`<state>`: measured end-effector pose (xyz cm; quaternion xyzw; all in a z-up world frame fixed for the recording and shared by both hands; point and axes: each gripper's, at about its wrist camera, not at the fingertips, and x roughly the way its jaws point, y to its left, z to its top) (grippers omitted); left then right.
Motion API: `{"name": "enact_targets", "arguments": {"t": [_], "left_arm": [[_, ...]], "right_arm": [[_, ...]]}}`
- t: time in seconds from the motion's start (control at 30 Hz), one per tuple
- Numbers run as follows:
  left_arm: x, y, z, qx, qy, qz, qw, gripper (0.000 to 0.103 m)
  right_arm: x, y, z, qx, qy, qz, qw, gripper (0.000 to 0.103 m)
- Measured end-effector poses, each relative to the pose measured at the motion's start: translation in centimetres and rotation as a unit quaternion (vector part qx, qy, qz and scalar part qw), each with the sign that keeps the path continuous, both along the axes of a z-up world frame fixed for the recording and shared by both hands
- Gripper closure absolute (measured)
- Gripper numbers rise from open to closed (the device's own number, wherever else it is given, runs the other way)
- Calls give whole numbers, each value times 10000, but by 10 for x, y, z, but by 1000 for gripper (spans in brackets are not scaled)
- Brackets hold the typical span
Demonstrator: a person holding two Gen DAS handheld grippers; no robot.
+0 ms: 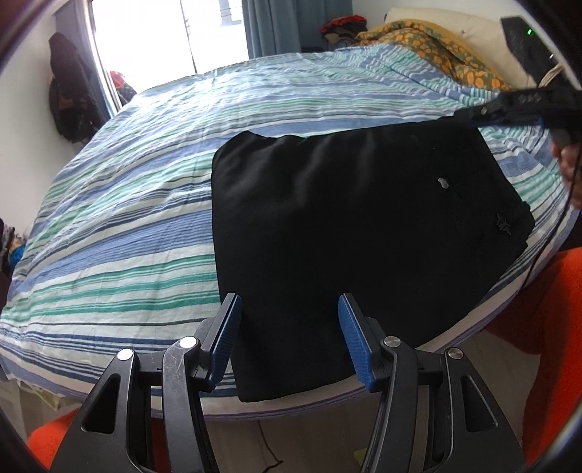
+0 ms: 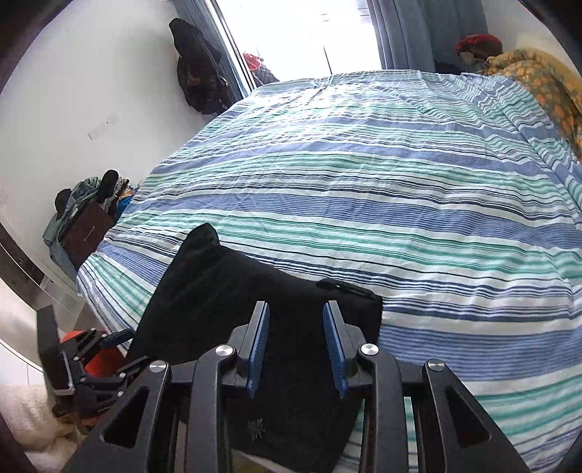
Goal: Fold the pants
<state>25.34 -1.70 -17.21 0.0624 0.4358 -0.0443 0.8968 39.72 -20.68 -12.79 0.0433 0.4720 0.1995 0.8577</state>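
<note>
A striped blue, green and white bed fills both views; an orange-patterned blanket lies bunched at upper right, dark clothes hang by the window. The black pants, folded into a smooth soft rectangle, lie at the bed's near edge. The left gripper hovers with jaws wide, pants showing between them; the right gripper likewise, jaws apart, empty.

Striped bedsheet, orange-patterned blanket, blue curtains, dark bag hanging on wall.
</note>
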Motion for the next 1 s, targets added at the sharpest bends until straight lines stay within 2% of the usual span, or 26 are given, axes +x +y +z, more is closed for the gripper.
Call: {"name": "enact_targets", "arguments": {"t": [0.07, 0.1, 0.13, 0.17, 0.23, 0.33, 0.5, 0.63, 0.77, 1.0], "left_arm": [[1, 4, 1, -124, 53, 21, 9999, 42], [1, 5, 2, -172, 66, 33, 9998, 41], [1, 7, 2, -205, 83, 42, 9997, 40], [1, 8, 2, -231, 103, 48, 9997, 40], [1, 8, 1, -239, 128, 52, 9996, 40], [6, 7, 0, -250, 153, 74, 9995, 40], [8, 6, 0, -289, 188, 141, 9993, 40], [9, 5, 0, -276, 208, 165, 9993, 40], [9, 4, -2, -246, 246, 164, 9993, 39], [9, 3, -6, -172, 262, 149, 9994, 37]], "right_arm": [[17, 1, -38, -202, 476, -341, 9981, 71], [21, -2, -55, -125, 716, -500, 9961, 71], [19, -9, -60, 27, 700, -634, 9955, 71], [15, -13, -58, 128, 610, -700, 9956, 71], [4, -13, -48, -67, 422, -713, 9965, 71], [-26, -8, -22, -495, -24, -380, 9980, 72], [-89, -6, 1, -563, -453, -65, 9974, 72], [-126, 1, -13, -679, -525, 30, 9963, 72], [-132, 11, -47, -949, -210, 49, 9953, 71], [-140, 12, -56, -1026, -368, -41, 9940, 69]]}}
